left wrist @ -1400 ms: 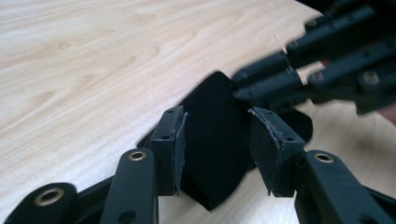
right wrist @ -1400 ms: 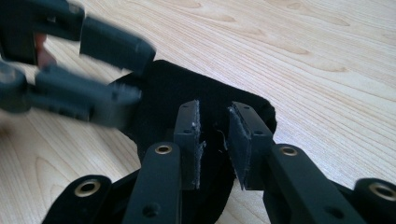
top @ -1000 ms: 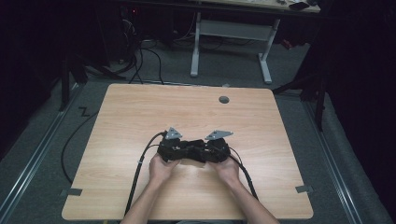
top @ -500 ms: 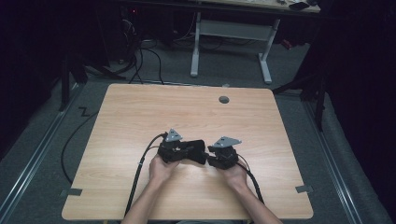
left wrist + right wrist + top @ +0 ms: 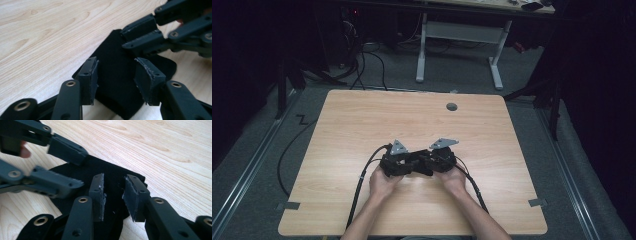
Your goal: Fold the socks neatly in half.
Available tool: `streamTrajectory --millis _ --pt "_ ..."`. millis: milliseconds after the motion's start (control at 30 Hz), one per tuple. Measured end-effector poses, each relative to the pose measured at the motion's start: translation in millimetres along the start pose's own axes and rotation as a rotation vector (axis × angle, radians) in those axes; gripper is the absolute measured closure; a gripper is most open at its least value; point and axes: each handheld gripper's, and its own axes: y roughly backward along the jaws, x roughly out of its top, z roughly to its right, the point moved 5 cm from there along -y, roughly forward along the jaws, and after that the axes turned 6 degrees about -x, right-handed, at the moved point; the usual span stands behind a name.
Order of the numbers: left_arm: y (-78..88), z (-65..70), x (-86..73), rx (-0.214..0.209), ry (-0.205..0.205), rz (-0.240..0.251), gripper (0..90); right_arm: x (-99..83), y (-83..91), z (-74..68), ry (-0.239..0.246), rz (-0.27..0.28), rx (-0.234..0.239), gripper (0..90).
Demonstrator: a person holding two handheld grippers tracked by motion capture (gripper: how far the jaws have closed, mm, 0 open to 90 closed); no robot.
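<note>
High view, your left gripper (image 5: 404,167) and right gripper (image 5: 432,162) meeting lower centre on the wooden table (image 5: 362,120), both jaw pairs spread, just moved, straddling the black cloth (image 5: 112,70) without pinching.

table surface: the table (image 5: 362,120) lies bare across the upper half of the frame, from the left edge to the right; a claw could sweep there freely.
grommet hole: a small dark hole (image 5: 452,106) sits flush near the upper right of the table top, no bar to passing.
centre: the left claw (image 5: 412,167) and right claw (image 5: 424,165) meet tip to tip over a black cloth (image 5: 117,75), crowding each other.
cables: black cables (image 5: 362,175) trail across the lower table on each side of the forearms.
lower corners: bare wood at lower left and lower right.
</note>
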Motion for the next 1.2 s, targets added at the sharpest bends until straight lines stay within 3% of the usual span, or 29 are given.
streamTrajectory --millis 167,267,767,900,1000,1200 --pt "-3.0 -7.3 -4.3 -0.007 0.052 0.007 54.4 -0.7 -2.2 1.1 -0.001 0.001 0.003 68.6" --pt "-5.4 -8.7 -2.9 0.007 0.047 0.004 55.6 -1.2 -3.3 2.6 -0.009 -0.004 0.001 68.6" --pt "-19.5 -24.4 9.0 -0.029 0.104 0.007 58.7 4.3 -10.9 14.8 -0.065 -0.028 -0.022 68.6" --pt "-23.7 -27.5 15.2 -0.015 0.099 -0.018 59.0 6.0 -13.3 18.9 -0.083 -0.035 -0.025 68.6" --pt "-26.5 -28.8 16.0 -0.002 0.096 0.0 59.0 8.7 -15.1 20.1 -0.064 -0.045 -0.046 68.5" --pt "-30.9 -32.8 17.9 0.01 0.098 0.022 59.3 9.6 -17.5 22.0 -0.075 -0.039 -0.075 68.6"
